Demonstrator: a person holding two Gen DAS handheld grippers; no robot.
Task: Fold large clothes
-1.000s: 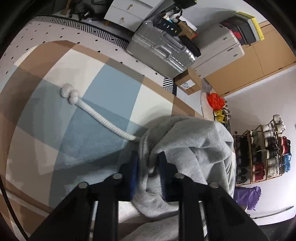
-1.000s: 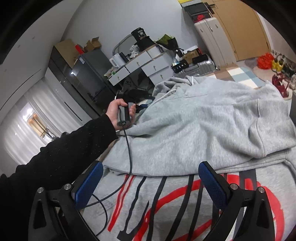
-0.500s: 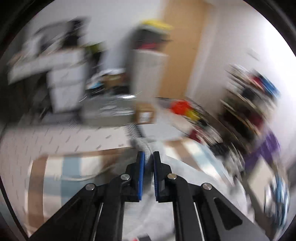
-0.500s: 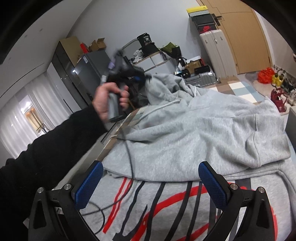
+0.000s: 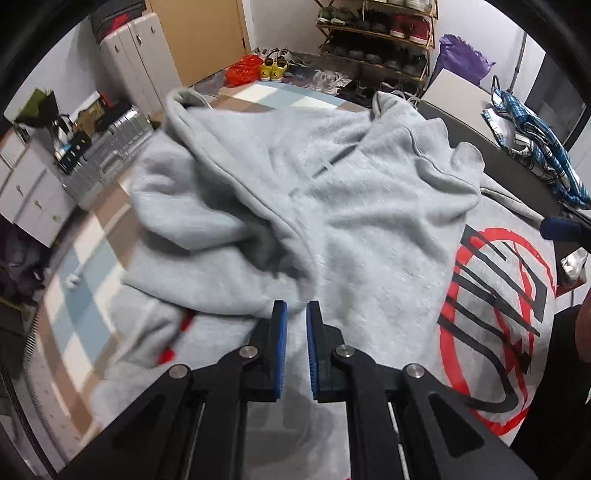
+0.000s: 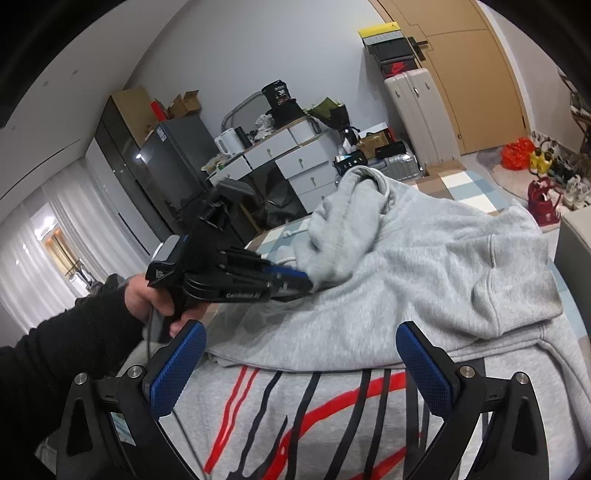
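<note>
Left wrist view: left gripper (image 5: 296, 321) points steeply down, blue pads nearly pressed together, pinching a fold of the grey hoodie (image 5: 332, 192) right at the tips. The hoodie is spread across a dark tabletop (image 5: 491, 147), its upper part bunched and doubled over the body, red and black print (image 5: 495, 314) showing on the flat part to the right. Hood edge (image 5: 181, 101) sticks up at the far left of the pile. A blue plaid cloth (image 5: 532, 136) lies at the tabletop's far right edge. The tip of the right gripper (image 5: 561, 229) pokes in at the right border, state not readable there. Beyond the tabletop: checked rug (image 5: 74, 266), shoe rack (image 5: 373, 33), silver suitcase (image 5: 110, 147). Right wrist view: right gripper (image 6: 301, 363) low over the print side of the hoodie (image 6: 424, 280), pads spread wide, nothing between them, print (image 6: 332, 413) directly below. The left gripper (image 6: 295, 282) comes in from the left, held in a hand (image 6: 147, 299) with a black sleeve (image 6: 66, 362), its blue tips clamped on a lifted bunch of grey fabric, the hood (image 6: 354, 192) standing up behind. The folded-over grey layer lies on top of the printed layer, its edge just beyond the right gripper's pads. White drawers (image 6: 295, 162) and a fridge (image 6: 173, 158) in the background.
</note>
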